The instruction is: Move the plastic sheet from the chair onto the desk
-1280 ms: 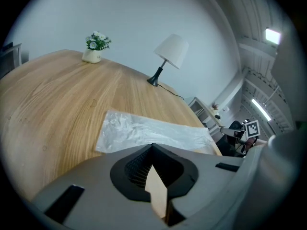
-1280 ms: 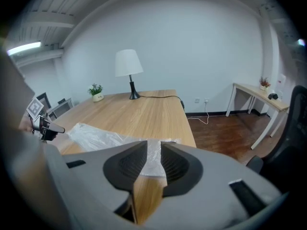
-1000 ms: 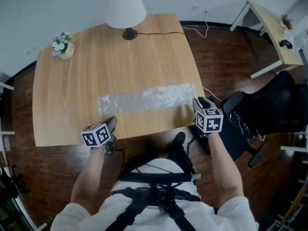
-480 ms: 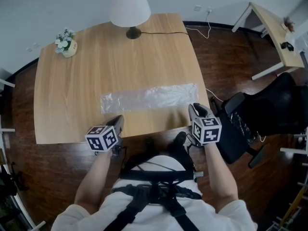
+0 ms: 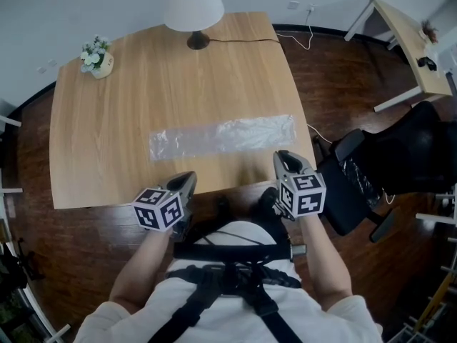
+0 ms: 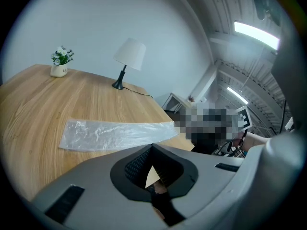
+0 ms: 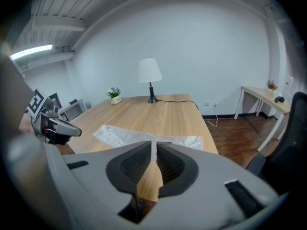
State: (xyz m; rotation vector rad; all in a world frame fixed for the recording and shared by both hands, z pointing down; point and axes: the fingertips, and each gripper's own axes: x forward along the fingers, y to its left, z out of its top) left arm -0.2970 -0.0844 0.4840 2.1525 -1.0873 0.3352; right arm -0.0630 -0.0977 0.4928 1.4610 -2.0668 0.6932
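Sheet [image 5: 221, 136] lies flat mid-frame on desk [image 5: 107, 134], above and apart from both grippers: left gripper [image 5: 187, 183] jaws pressed together, right gripper [image 5: 285, 160] jaws closing, empty.

A pale wooden desk [image 5: 107, 156] stands on a dark wood floor [image 5: 335, 77]. A long, clear plastic sheet [image 5: 221, 136] lies flat across the desk's near half, parallel to the front edge and reaching almost to the right edge. At the far edge stands a table lamp [image 5: 193, 2] with a white shade, its black cord [image 5: 239, 41] trailing right. A small potted plant [image 5: 96, 56] occupies the far left corner. A black office chair [image 5: 400, 156] sits on the floor to the right.
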